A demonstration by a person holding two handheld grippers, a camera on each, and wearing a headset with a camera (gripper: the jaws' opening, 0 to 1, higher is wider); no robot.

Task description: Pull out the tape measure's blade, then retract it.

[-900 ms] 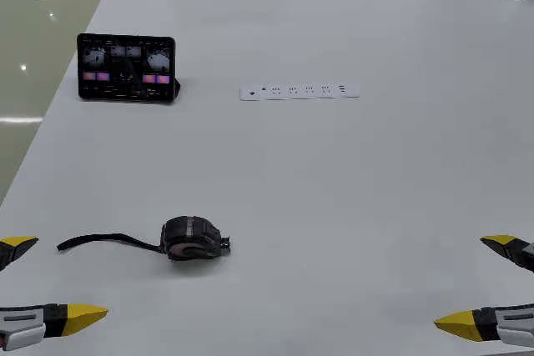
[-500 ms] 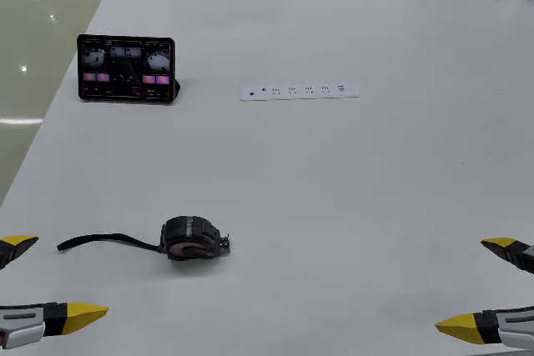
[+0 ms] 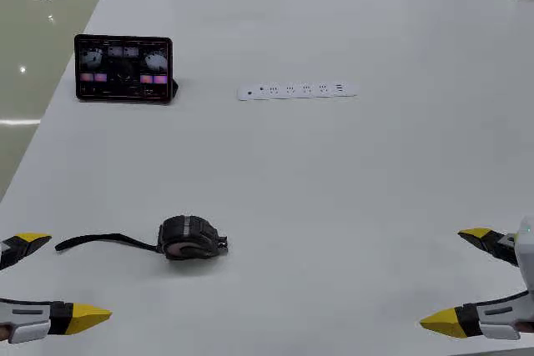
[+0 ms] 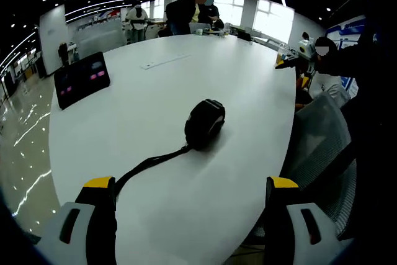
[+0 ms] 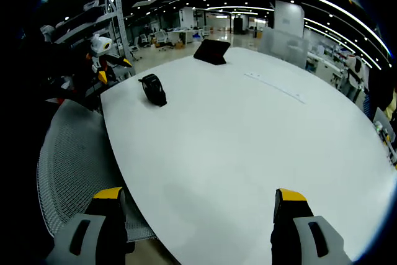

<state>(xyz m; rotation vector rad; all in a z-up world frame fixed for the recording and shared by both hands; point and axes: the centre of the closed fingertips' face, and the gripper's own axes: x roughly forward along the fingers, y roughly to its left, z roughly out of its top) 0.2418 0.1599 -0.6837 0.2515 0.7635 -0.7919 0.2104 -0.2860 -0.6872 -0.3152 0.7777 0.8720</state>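
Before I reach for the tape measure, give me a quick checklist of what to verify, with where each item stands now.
1. The left hand-held gripper is open and empty: ok.
2. The right hand-held gripper is open and empty: ok.
3. The tape measure lies free on the table between the two, nearer the left one: ok.
4. The blade is fully in the case, with the hook at the case's right end: ok, not yet pulled.
5. The strap is out of the way: not ok. It trails toward the left hand-held gripper and might snag.
6. The blade lock is released: cannot tell.
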